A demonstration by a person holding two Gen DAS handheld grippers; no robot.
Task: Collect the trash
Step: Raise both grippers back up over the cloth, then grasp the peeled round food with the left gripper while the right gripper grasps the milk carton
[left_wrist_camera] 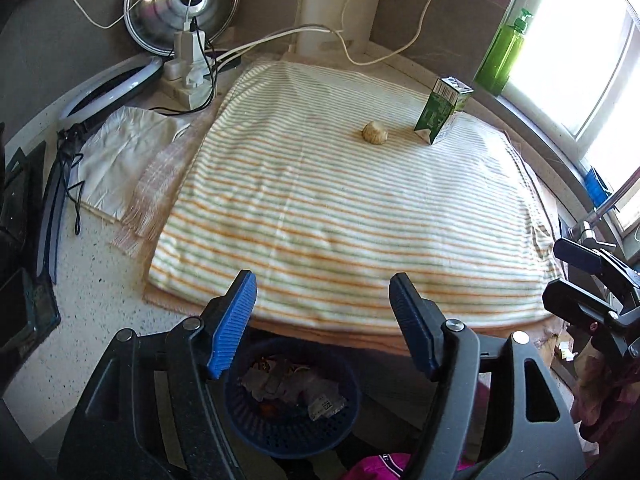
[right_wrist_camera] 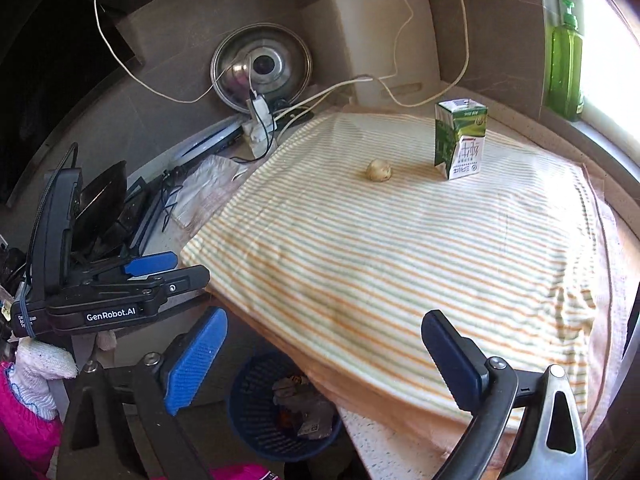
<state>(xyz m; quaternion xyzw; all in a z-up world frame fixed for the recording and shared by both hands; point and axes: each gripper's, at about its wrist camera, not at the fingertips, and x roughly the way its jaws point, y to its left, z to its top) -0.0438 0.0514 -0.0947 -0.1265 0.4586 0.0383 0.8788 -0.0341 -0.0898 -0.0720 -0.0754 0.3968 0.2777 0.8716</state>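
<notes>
A small crumpled beige paper ball (left_wrist_camera: 375, 132) (right_wrist_camera: 379, 170) lies on the striped towel (left_wrist_camera: 340, 216) (right_wrist_camera: 400, 248). A green and white milk carton (left_wrist_camera: 442, 110) (right_wrist_camera: 460, 139) stands upright to its right. A dark blue perforated basket (left_wrist_camera: 292, 398) (right_wrist_camera: 276, 404) holding scraps sits on the floor below the counter's front edge. My left gripper (left_wrist_camera: 324, 324) is open and empty above the basket, at the towel's near edge. My right gripper (right_wrist_camera: 324, 360) is open and empty near the towel's front edge. The left gripper also shows in the right wrist view (right_wrist_camera: 160, 270).
A power strip with chargers and white cables (left_wrist_camera: 188, 68) (right_wrist_camera: 260, 120) sits at the back left by a metal pot lid (left_wrist_camera: 180, 0) (right_wrist_camera: 262, 66). A green soap bottle (left_wrist_camera: 502, 54) (right_wrist_camera: 564, 68) stands by the window. A white cloth (left_wrist_camera: 124, 156) lies left of the towel.
</notes>
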